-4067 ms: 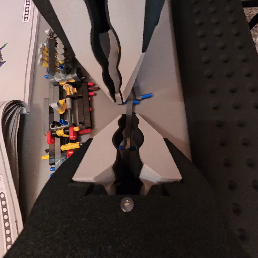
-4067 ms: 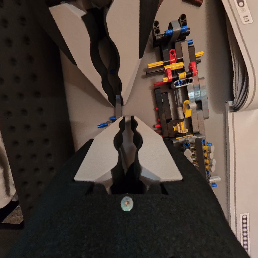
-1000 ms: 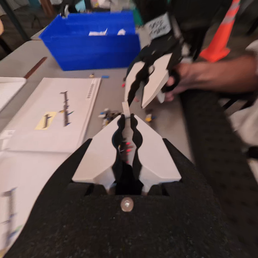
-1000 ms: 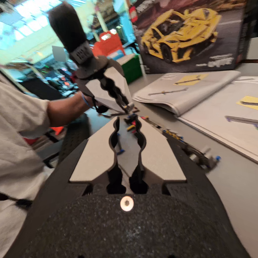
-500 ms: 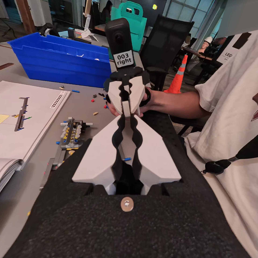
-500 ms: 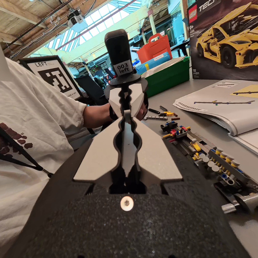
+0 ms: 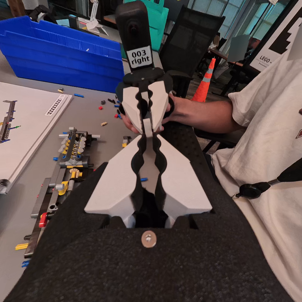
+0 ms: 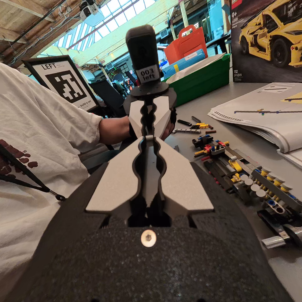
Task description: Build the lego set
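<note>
My left gripper (image 7: 147, 136) and right gripper (image 8: 149, 137) face each other tip to tip, raised above the table's front edge. Both are shut on a slim grey beam (image 7: 146, 170) that runs through the two pairs of jaws. It carries a blue pin (image 7: 143, 179) inside the left jaws. In the right wrist view the beam (image 8: 149, 179) fills the gap between my fingers. The long Lego chassis (image 7: 71, 150) with its yellow-and-grey engine block lies on the grey table to the left. It also shows in the right wrist view (image 8: 237, 171).
An open instruction booklet (image 7: 32, 122) (image 8: 261, 124) lies beyond the chassis. Loose pins (image 7: 104, 104) and beams (image 8: 188, 130) are scattered on the table. A blue bin (image 7: 57, 54), a green bin (image 8: 204, 81) and the set's box (image 8: 269, 40) stand at the back. The person's torso (image 7: 261, 163) is close. Both grippers' tips are close together, under 4 cm apart.
Both grippers have swung up from pointing down at the table to level, facing each other, with the grey beam between them. In the last half second they barely moved.
</note>
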The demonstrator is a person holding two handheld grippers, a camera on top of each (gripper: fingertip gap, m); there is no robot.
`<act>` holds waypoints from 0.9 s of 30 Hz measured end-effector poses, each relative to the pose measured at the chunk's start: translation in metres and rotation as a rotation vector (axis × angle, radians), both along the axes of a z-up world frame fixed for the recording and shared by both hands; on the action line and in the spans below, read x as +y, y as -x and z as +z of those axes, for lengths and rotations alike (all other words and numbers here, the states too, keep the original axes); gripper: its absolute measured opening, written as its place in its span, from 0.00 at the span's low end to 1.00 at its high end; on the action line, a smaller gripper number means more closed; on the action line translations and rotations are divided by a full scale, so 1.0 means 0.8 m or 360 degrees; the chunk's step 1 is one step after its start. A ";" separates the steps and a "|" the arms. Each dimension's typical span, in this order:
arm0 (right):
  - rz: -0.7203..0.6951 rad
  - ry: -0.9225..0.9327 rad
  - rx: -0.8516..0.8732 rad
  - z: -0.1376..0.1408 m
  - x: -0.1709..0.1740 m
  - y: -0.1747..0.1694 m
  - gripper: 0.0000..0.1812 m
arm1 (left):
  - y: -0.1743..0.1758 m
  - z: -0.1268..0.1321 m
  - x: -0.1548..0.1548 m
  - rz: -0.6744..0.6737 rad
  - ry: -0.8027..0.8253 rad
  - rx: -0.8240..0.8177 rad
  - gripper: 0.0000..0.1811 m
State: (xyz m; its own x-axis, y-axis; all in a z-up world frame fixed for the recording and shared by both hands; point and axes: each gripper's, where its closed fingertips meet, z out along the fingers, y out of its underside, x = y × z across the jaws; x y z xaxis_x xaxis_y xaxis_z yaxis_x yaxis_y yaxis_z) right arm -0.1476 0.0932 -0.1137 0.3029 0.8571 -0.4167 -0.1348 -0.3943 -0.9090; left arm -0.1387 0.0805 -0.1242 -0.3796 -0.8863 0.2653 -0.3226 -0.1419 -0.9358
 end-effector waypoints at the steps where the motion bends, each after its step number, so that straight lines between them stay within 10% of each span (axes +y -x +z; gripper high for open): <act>1: 0.0010 -0.0003 -0.0029 -0.003 -0.002 0.001 0.03 | 0.001 -0.003 -0.001 -0.0011 -0.0020 0.0019 0.04; 14: 0.0027 -0.0182 -0.0404 -0.035 -0.006 0.014 0.04 | 0.018 -0.028 0.002 -0.0105 -0.0228 0.0198 0.04; 27: -0.0049 0.0081 -0.1283 -0.138 0.041 0.009 0.04 | 0.056 -0.131 0.040 -0.0074 -0.0652 0.0695 0.13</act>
State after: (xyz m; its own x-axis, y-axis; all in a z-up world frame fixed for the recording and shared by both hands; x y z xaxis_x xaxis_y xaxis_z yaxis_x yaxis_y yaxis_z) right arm -0.1545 0.1260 -0.2240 0.5499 0.8295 -0.0981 0.5433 -0.4444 -0.7122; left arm -0.1837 0.1126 -0.2290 -0.3532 -0.9345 0.0456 -0.6869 0.2259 -0.6907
